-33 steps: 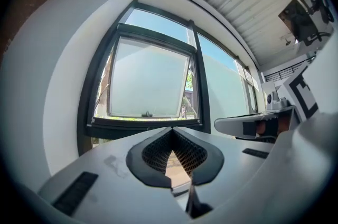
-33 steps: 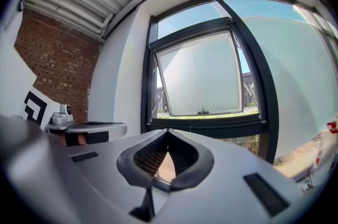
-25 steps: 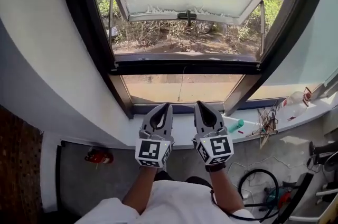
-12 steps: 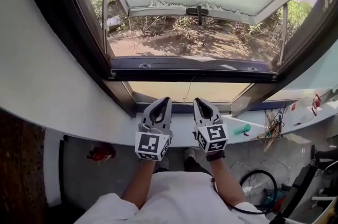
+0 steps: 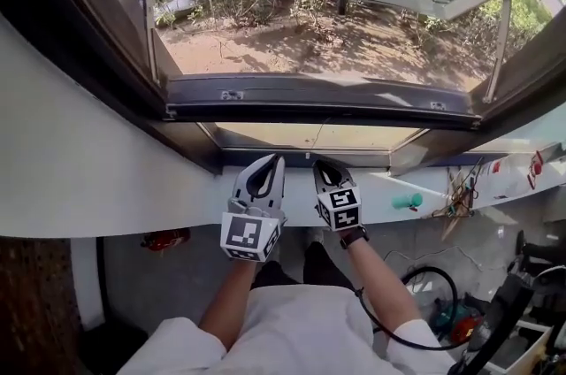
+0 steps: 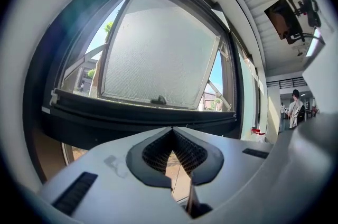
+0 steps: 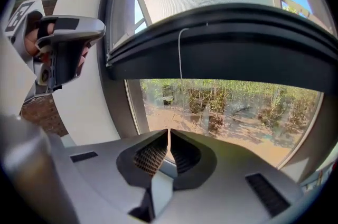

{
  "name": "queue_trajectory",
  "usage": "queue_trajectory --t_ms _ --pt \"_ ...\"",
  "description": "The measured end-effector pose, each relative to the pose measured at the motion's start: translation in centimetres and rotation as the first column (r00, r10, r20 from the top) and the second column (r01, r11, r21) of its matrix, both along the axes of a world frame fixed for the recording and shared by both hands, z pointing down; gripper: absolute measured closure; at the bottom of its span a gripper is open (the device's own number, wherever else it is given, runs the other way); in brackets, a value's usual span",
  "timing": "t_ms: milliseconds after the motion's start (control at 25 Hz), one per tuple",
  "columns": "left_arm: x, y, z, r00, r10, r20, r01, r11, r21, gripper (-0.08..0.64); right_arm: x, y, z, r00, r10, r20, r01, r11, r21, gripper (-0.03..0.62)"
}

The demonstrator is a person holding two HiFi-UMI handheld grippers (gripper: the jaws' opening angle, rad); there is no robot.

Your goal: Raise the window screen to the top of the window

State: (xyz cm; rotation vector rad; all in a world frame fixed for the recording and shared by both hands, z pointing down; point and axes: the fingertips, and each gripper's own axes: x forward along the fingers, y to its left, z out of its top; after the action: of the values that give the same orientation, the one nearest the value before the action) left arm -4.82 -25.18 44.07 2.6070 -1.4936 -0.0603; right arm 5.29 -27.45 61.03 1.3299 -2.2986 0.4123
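Judged: window screen's dark horizontal bottom rail is set low across window opening, not yet raised. Thin pale pull cord is hung from it, just beyond right claw. Left claw and right claw are both closed, nothing gripped. Claw is best opened first, rail caught near middle, pushed straight up, kept level.

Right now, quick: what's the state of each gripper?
Left gripper: closed, tips together, holding nothing.
Right gripper: closed, tips together, holding nothing.
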Motion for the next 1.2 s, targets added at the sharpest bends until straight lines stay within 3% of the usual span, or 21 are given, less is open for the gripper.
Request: queue_trajectory --t_ms 560,920,1120,1200 --pt "-0.1 -2.5 6.2 1.000 0.007 0.019 -0.005 0.993 -0.116 0.560 0.2 -3.9 7.6 0.996 0.093 0.005 -0.092 0.988 -0.124 0.589" --pt "-0.1 -3.1 9.2 1.000 0.008 0.018 -0.005 0.985 -0.171 0.560 -0.7 -4.9 10.8 0.998 0.057 0.010 -0.054 0.987 -0.150 0.478" --pt "0.2 -3.1 10.6 1.000 0.015 0.016 -0.011 0.981 -0.193 0.560 -1.0 -5.9 12.2 0.996 0.083 0.046 -0.075 0.985 -0.154 0.343" --pt "0.2 -3.1 11.1 1.000 0.013 0.018 -0.009 0.980 -0.200 0.560 -1.2 -6.1 13.1 0.994 0.084 0.063 -0.071 0.982 -0.176 0.328"
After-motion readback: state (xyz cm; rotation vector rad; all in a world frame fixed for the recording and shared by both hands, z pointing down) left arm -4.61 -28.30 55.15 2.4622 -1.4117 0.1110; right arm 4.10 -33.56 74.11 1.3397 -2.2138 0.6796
